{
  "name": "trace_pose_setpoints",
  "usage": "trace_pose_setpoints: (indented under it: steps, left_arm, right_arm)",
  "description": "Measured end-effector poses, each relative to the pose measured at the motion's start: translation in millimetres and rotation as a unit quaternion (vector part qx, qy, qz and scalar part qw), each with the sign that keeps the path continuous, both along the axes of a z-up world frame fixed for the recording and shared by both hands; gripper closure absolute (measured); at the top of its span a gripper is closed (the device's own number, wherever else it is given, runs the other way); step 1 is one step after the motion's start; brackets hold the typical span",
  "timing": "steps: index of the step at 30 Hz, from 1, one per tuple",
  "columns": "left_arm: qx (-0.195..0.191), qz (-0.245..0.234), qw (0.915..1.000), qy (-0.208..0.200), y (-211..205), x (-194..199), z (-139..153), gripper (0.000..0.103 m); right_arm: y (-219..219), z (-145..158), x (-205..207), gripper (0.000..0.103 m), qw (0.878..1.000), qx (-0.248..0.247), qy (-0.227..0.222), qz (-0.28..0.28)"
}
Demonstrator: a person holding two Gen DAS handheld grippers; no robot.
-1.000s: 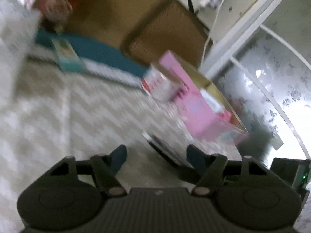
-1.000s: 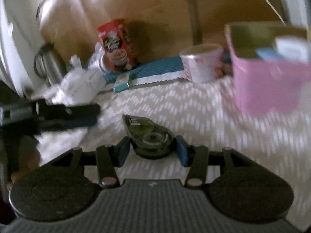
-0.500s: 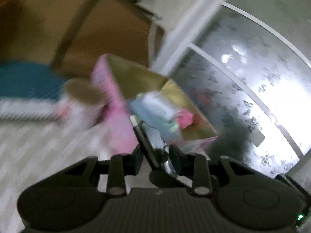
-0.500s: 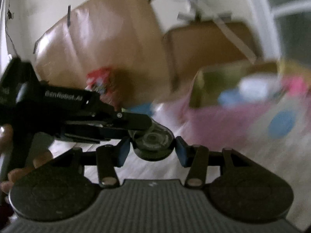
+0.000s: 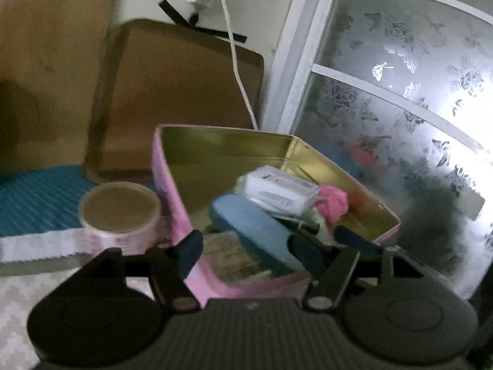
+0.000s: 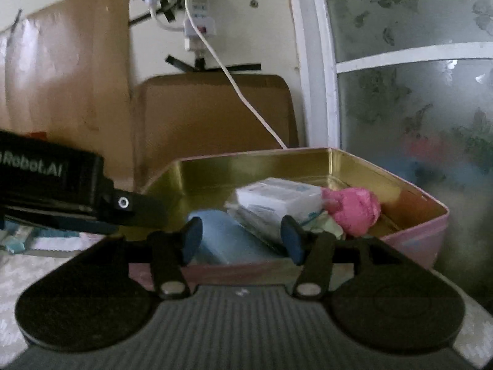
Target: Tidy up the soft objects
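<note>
Where the things stand, a pale cloth with a zigzag pattern is spread over the surface, and a teal mat with a white edge lies behind it. A brown cardboard sheet is leaned against the white wall, a white cable hangs down from a plug adapter taped to that wall, and a window of frosted glass with butterfly and flower patterns is seen to the right.

One pink tin box with a golden inside is counted; it is open at the top. Four soft things are seen in it, though the picture is blurred: one blue roll, one white packet lying on top, one pink bundle at the right side, and one pale green piece under the packet. One paper cup with a brown lid stands just beside the box, on its left.

The left tool is held over the near corner of the box, its two blue fingertips spread wide with nothing between them. A dark flat thing lies in the box close to the right fingertip; what it is cannot be told. The right tool is also held wide and empty, just before the near wall of the box, and the black body of the left tool is seen in its view at the left.
</note>
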State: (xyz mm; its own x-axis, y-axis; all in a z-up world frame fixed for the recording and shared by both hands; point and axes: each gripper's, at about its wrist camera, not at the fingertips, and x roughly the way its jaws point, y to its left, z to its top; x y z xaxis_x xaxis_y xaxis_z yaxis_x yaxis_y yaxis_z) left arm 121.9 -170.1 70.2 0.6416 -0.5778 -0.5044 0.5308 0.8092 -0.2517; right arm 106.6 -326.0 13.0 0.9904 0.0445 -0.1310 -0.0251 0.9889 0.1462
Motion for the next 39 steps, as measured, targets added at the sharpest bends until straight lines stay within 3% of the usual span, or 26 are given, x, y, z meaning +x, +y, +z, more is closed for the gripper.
trace_pose_setpoints:
  steps: [7,12,17,21,25,29,32,34,36,39]
  left_arm:
    - [-0.004,0.01,0.9999,-0.007,42,-27,-9,0.034]
    - [0.006,0.067,0.9977,0.009,107,-42,-29,0.032]
    - [0.059,0.176,0.9817,0.042,184,-43,-60,0.032]
    - [0.09,0.239,0.9669,0.011,227,-59,-69,0.033]
    - [0.022,0.264,0.9643,-0.002,251,-67,-66,0.03]
    - [0.001,0.278,0.9606,0.004,258,-63,-68,0.03]
    - [-0.014,0.276,0.9609,0.012,263,-63,-69,0.03]
    - [-0.02,0.279,0.9599,0.013,265,-64,-69,0.03]
    - [-0.024,0.28,0.9596,0.014,266,-64,-69,0.03]
    - [-0.022,0.277,0.9604,0.017,266,-63,-69,0.03]
  right_arm:
    - [25,-1,-38,0.044,0.999,-0.017,-0.027,0.027]
    - [42,4,-53,0.044,0.997,-0.019,-0.037,0.059]
    - [79,16,-49,0.046,0.989,-0.032,-0.026,0.139]
    - [127,20,-24,0.051,0.964,-0.043,0.038,0.258]
    - [188,19,19,0.052,0.946,-0.071,0.084,0.306]
    - [245,24,64,0.051,0.934,-0.074,0.114,0.33]
    - [280,23,89,0.051,0.933,-0.1,0.124,0.322]
    - [296,17,102,0.051,0.931,-0.13,0.142,0.31]
    - [297,16,111,0.059,0.93,-0.115,0.162,0.31]
    - [287,14,103,0.059,0.926,-0.113,0.161,0.323]
